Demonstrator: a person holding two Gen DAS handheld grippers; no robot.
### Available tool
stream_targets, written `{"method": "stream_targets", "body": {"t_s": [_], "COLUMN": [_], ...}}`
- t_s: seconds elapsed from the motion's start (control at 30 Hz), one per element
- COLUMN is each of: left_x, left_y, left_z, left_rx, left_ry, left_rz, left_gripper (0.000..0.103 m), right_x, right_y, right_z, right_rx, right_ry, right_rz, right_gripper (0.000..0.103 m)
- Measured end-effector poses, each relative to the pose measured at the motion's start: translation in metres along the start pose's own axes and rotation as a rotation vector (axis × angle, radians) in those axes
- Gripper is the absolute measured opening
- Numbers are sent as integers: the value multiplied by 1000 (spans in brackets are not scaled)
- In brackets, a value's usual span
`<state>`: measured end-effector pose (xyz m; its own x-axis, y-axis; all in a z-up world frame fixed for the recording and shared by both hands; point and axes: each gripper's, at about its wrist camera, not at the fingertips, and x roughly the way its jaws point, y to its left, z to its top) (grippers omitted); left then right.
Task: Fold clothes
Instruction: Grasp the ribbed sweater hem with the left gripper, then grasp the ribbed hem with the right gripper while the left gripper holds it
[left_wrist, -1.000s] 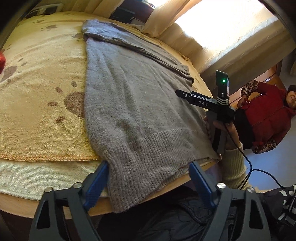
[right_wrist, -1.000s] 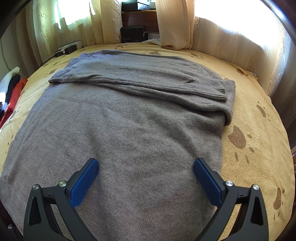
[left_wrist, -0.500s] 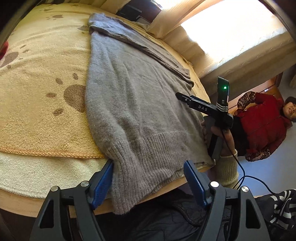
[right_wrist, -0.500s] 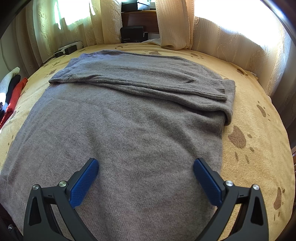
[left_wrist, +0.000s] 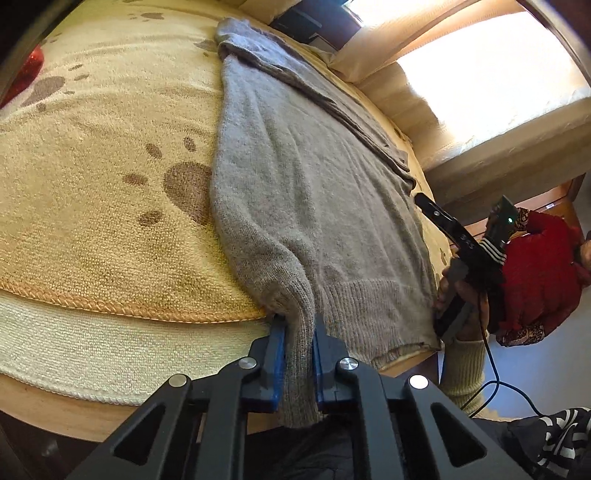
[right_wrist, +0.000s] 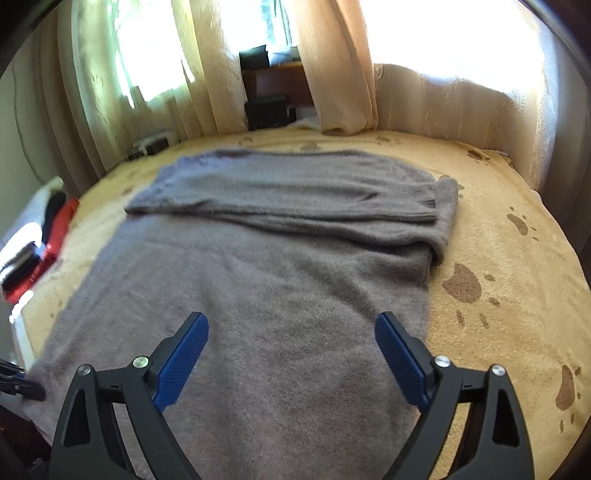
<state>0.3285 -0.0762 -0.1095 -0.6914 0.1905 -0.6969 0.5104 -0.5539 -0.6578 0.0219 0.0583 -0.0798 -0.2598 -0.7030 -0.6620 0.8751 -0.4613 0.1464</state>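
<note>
A grey knitted sweater (left_wrist: 314, 192) lies flat on the bed, its sleeves folded across the far end (right_wrist: 295, 192). My left gripper (left_wrist: 299, 354) is shut on the sweater's ribbed hem corner at the bed's near edge; the cloth hangs down between the blue pads. My right gripper (right_wrist: 291, 354) is open and empty, held a little above the sweater's lower body near its right side edge. The right gripper also shows in the left wrist view (left_wrist: 465, 258), at the hem's other corner.
A yellow paw-print blanket (left_wrist: 92, 166) covers the bed. Folded red, black and white clothes (right_wrist: 40, 240) lie at the bed's left edge. Curtains (right_wrist: 332, 66) and a dark cabinet (right_wrist: 269, 88) stand behind. A person in red (left_wrist: 535, 280) sits on the floor to the right.
My left gripper moved forward and closed on the sweater's hem corner. My right gripper rose and tilted back from the sweater, still open.
</note>
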Motion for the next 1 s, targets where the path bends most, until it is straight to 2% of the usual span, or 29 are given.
{"method": "stream_targets", "body": {"t_s": [0.07,0.17,0.27,0.37,0.4,0.43,0.6,0.8,0.93,1.0], "left_x": [-2,-5,-5,-2,-1,-1,-1,1,4,6], "left_y": [-1,0,1,1,0,-2,-10,-9,-5,-4], "left_z": [1,2,3,2,3,3,3,0,-1,-1], "left_rx": [3,8,11,19,22,25,48,37,26,23], "left_ry": [-1,-2,1,8,10,12,12,14,22,26], "left_rz": [-9,-31,-47,-59,-62,-65,-76,-89,-88,-87], "left_gripper": [13,13,13,13,13,13,13,13,13,13], "right_x": [-26,-61,-85,-96,-98,-101,-100,-105,-107,-106], "right_y": [-14,-39,-53,-54,-51,-49,-31,-26,-21,-14], "right_z": [-7,-27,-52,-76,-83,-89,-108,-118,-123,-123], "right_rx": [29,51,43,32,30,27,-1,86,102,71], "right_ry": [-46,-61,-15,71,87,102,122,118,107,101], "right_rz": [-12,-71,-129,-143,-139,-135,-76,87,113,91], "right_gripper": [91,81,72,55,43,36,34,34,33,33]}}
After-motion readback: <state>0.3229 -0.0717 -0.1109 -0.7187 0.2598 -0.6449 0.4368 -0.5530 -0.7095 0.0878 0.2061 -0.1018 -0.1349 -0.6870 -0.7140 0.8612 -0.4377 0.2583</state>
